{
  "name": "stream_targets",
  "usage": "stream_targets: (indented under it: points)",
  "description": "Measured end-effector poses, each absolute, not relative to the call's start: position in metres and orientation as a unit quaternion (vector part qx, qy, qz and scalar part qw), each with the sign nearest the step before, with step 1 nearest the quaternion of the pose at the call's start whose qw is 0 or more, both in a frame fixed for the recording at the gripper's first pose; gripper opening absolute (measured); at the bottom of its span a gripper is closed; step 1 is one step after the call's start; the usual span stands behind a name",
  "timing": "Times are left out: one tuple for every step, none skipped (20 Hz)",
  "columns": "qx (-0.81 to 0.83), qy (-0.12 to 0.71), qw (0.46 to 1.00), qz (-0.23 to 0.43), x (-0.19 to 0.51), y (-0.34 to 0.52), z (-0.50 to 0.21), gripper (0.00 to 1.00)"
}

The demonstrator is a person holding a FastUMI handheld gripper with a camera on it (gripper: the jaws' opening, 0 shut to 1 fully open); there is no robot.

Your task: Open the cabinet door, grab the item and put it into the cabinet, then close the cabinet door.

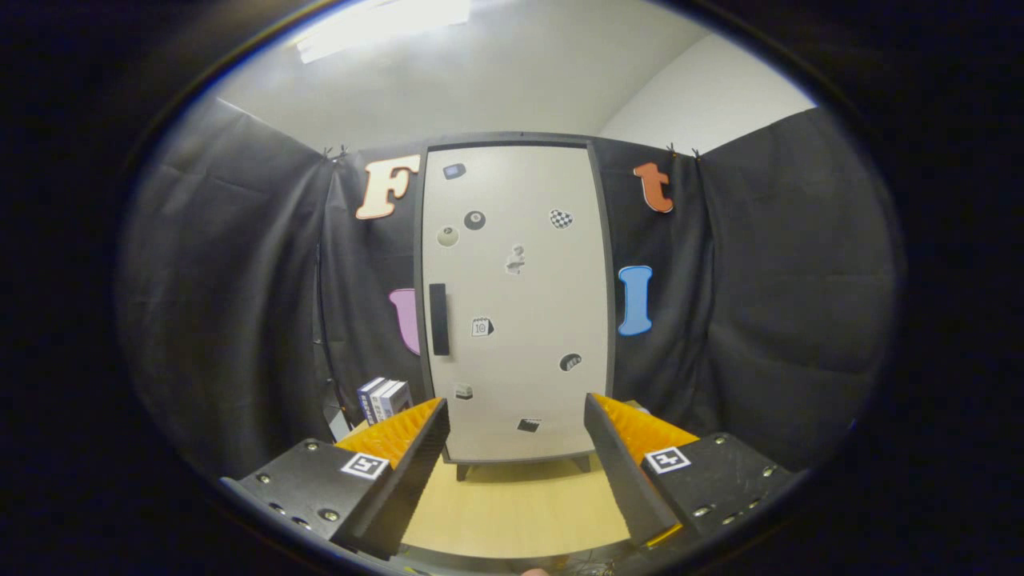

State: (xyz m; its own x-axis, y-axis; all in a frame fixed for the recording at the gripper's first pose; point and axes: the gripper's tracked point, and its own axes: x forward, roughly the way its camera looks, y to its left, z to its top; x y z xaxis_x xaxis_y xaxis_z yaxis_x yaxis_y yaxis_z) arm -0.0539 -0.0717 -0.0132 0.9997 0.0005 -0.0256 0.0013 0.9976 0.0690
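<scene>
Beyond the gripper (516, 416), across a stretch of pale wooden tabletop (512, 504), stands the cabinet (516, 304), and its door (528, 240) lies flat and shut against the frame. A dark vertical handle (438, 318) sits near the door's left edge, about halfway up, and small stickers are scattered over the door's face. The jaws stand wide apart with nothing between them, level with the foot of the cabinet.

Just left of the cabinet's lower corner, close beside its frame, a small box (384, 398) with blue and white sides stands on the table. It looks like the item meant to go inside, though the task sentence does not name it, so I offer that only as a guess. If it is the item, it lies outside the cabinet, and the putting-in is left to do, along with opening and closing the door.

If the item is something else, though, a shut door and an empty gripper would fit equally well a cabinet already loaded and closed again. What sits behind the door cannot be seen, so this moment does not settle which stage it is.
</scene>
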Motion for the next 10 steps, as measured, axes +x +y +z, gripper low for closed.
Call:
stream_targets:
  points:
    - [0.034, 0.012, 0.999, -0.001, -0.056, -0.072, -0.013, 1.00]
    - [0.035, 0.011, 0.999, 0.000, -0.057, -0.072, -0.011, 1.00]
    - [0.035, 0.012, 0.999, 0.002, -0.058, -0.071, -0.010, 1.00]
    - [0.034, 0.013, 0.999, 0.003, -0.060, -0.072, -0.011, 1.00]
    - [0.032, 0.013, 0.999, 0.004, -0.062, -0.073, -0.011, 1.00]
    - [0.031, 0.014, 0.999, 0.003, -0.063, -0.075, -0.011, 1.00]
    - [0.032, 0.014, 0.999, 0.004, -0.065, -0.075, -0.012, 1.00]
    - [0.034, 0.015, 0.999, 0.006, -0.066, -0.075, -0.012, 1.00]
    - [0.036, 0.018, 0.999, 0.007, -0.066, -0.076, -0.014, 1.00]
    - [0.039, 0.020, 0.999, 0.010, -0.068, -0.075, -0.014, 1.00]
